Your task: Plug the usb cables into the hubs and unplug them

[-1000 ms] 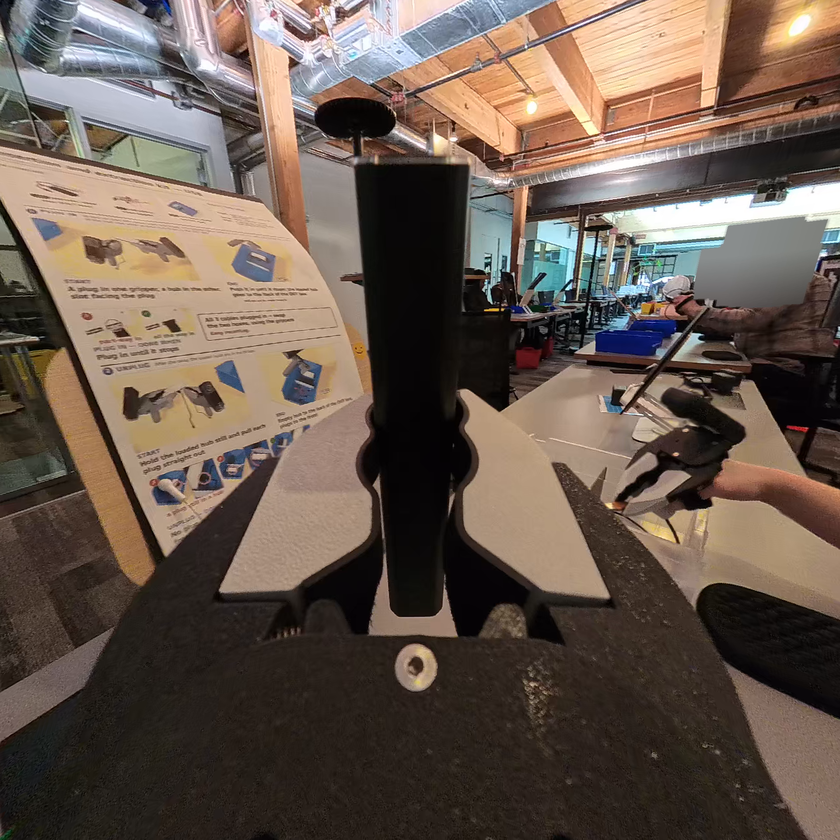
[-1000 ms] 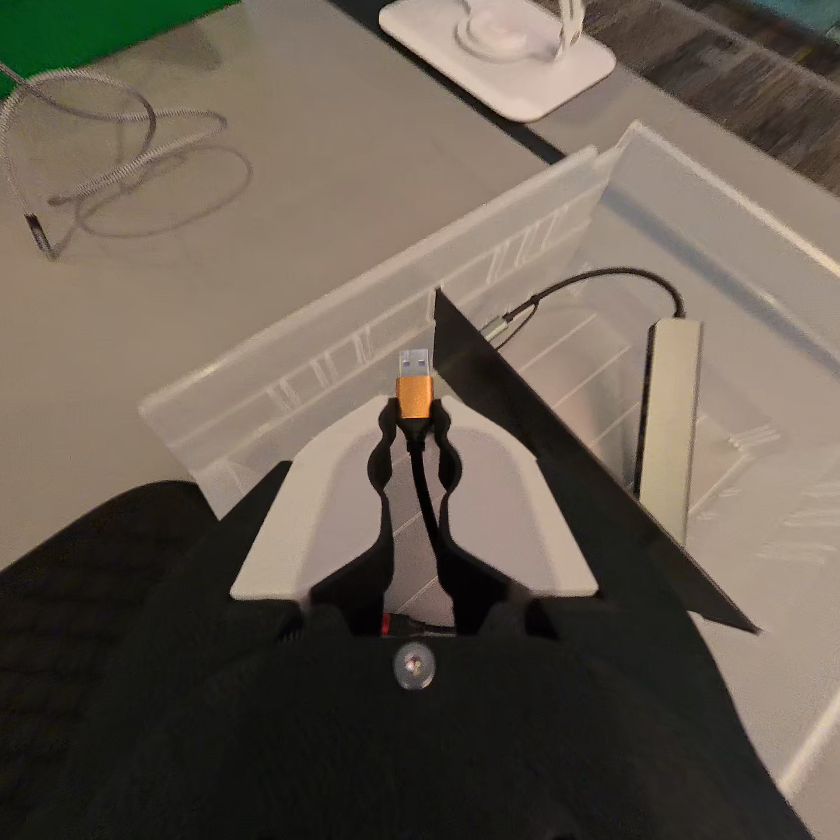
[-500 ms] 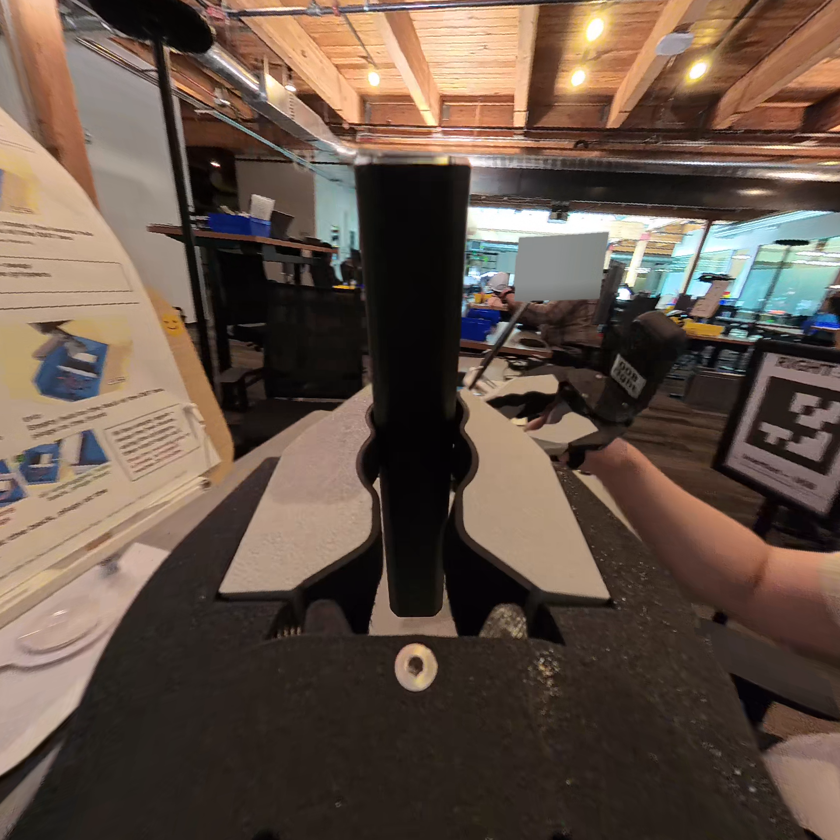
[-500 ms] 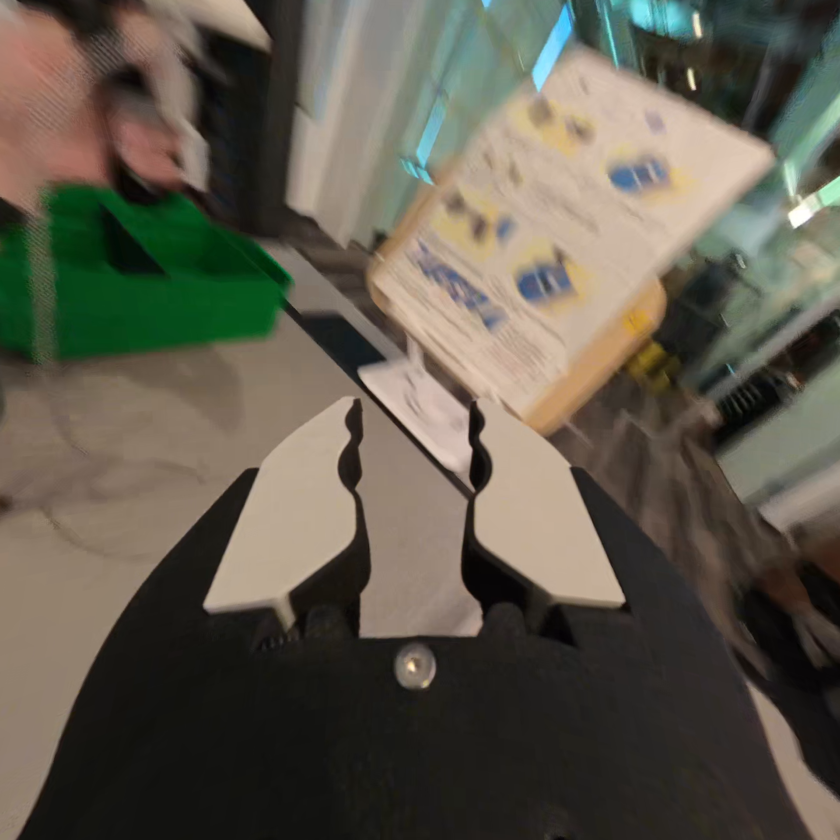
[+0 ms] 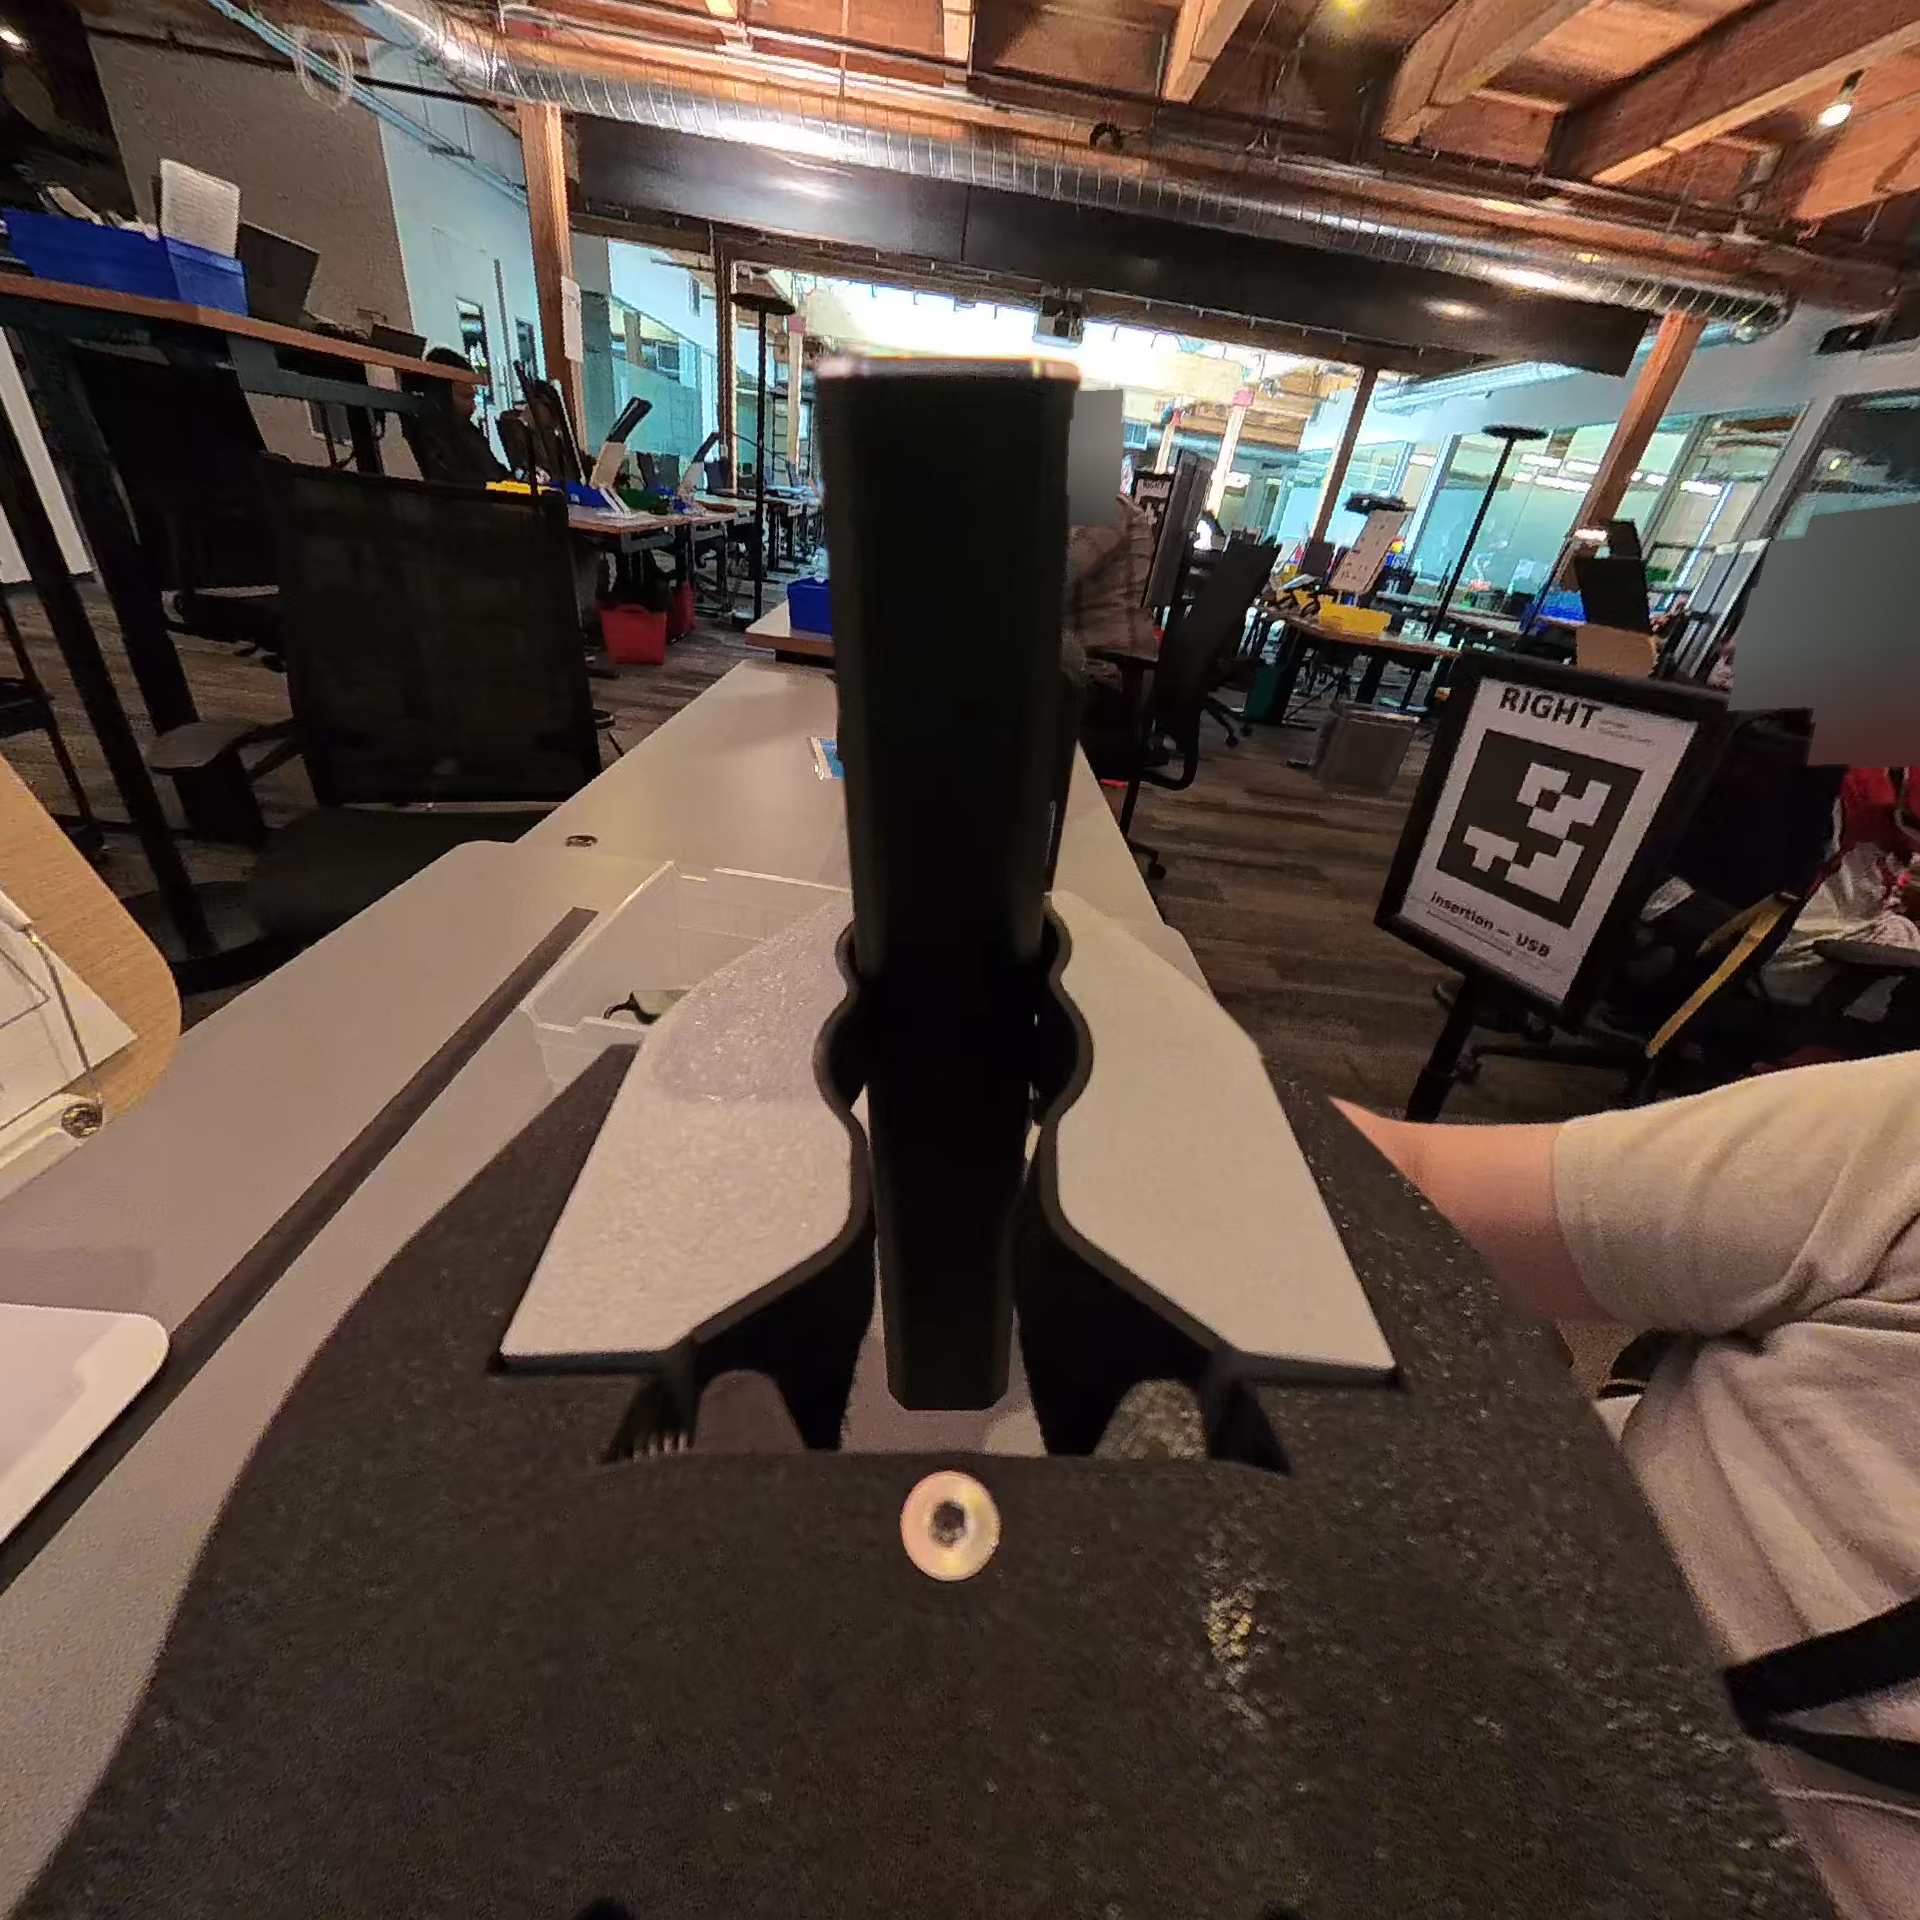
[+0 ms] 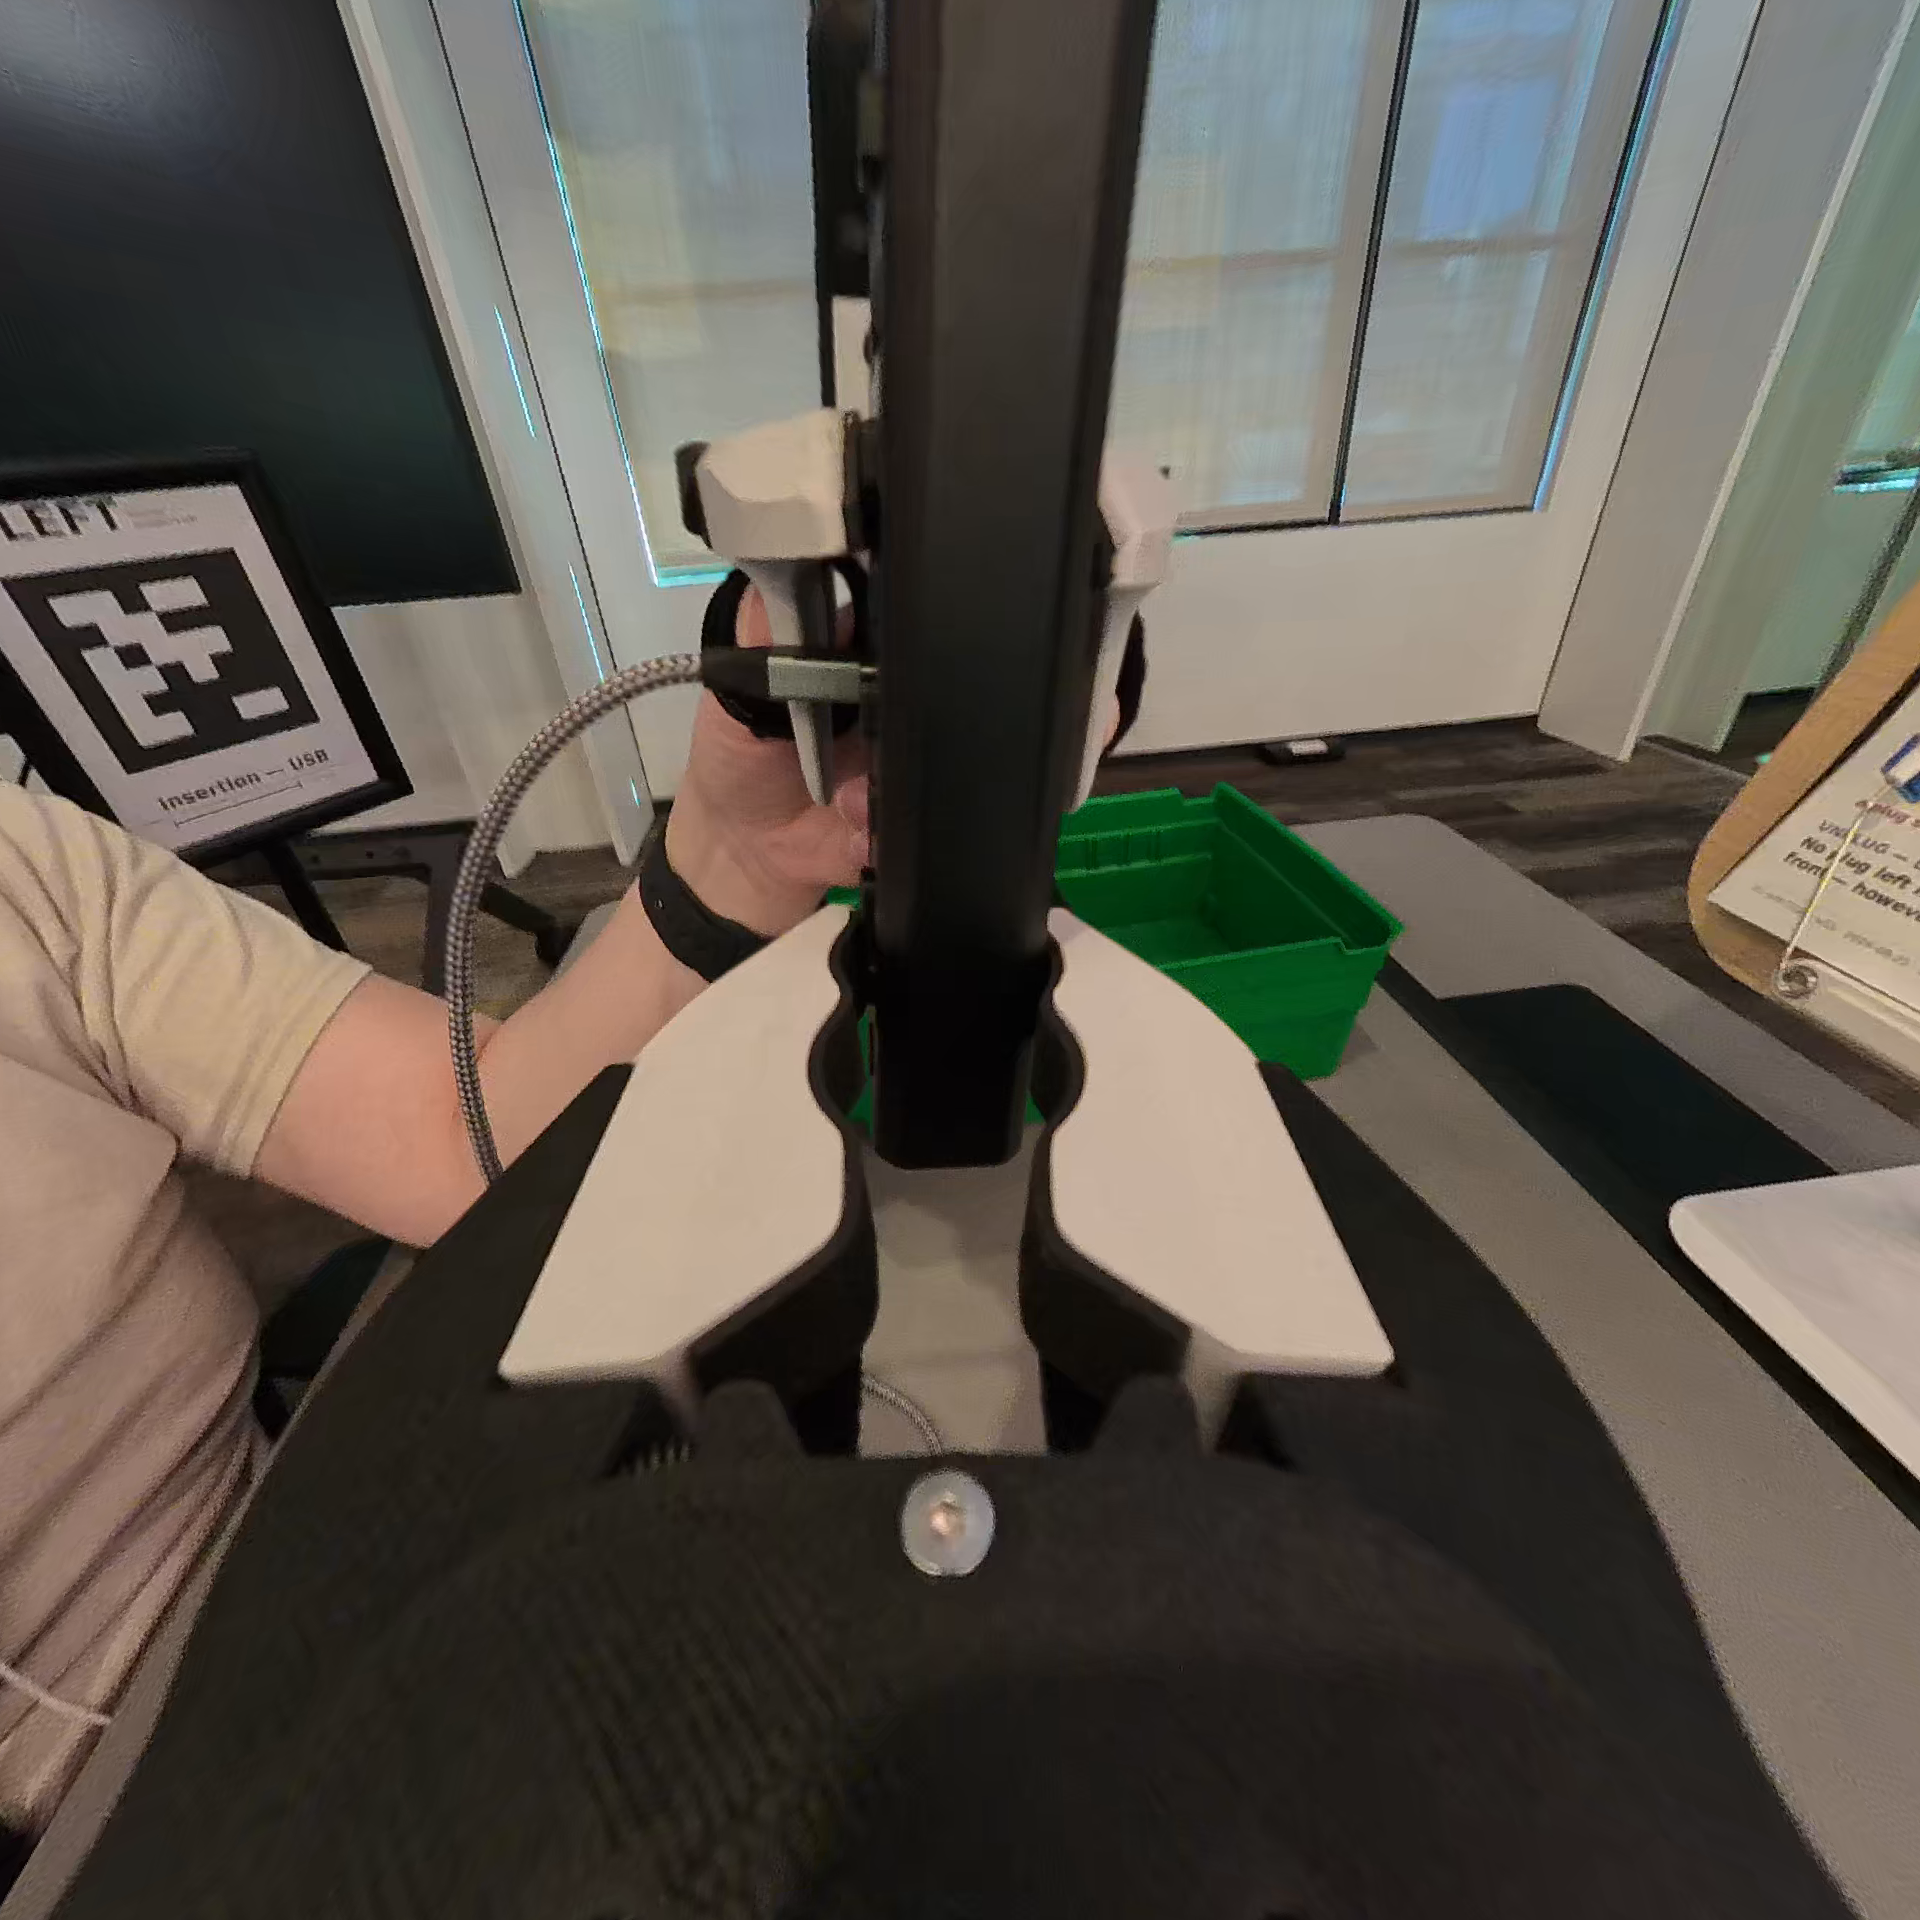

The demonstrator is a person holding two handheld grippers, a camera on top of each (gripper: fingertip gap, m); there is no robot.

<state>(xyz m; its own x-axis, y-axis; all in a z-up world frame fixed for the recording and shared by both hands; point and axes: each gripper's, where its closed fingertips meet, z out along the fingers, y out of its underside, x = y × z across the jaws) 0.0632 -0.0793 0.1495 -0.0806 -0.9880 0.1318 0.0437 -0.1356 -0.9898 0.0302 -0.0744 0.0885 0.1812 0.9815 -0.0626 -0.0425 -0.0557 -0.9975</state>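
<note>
**1 black hub between 2 grippers, 1 braided cable plugged in**

The left gripper (image 5: 951, 935) stands clamped on a long black hub (image 5: 945, 727), its 2 pale fingers (image 5: 727, 1174) narrowed against the hub's flanks so that the bar runs straight out ahead of the camera, above a grey table (image 5: 312, 1091). A clear plastic bin (image 5: 623, 977) sits on the table just behind the left finger, with something small and dark in it that is too dim to name. A person's bare forearm (image 5: 1455, 1195) and pale sleeve come in from the right, and a framed black-and-white marker board (image 5: 1538, 831) stands on the floor beyond.

From the right wrist view, the near end of the hub lies between the fingers of the right gripper (image 6: 948, 935). The jaws stand narrow, close along both sides of the hub, but it cannot be told whether they press on it. Farther up the bar, the left gripper's white fingers flank the hub, held by the person's hand (image 6: 758, 831) with a dark band at the wrist. A silver-and-black USB plug (image 6: 800, 675) is seated in the hub's left side, and its braided grey cable (image 6: 499, 831) arcs down past the person's arm. A green bin (image 6: 1247, 935) rests on the table behind the hub, a 2nd marker board (image 6: 156, 665) stands at the left, and an instruction sheet (image 6: 1818, 883) leans at the right edge.
</note>
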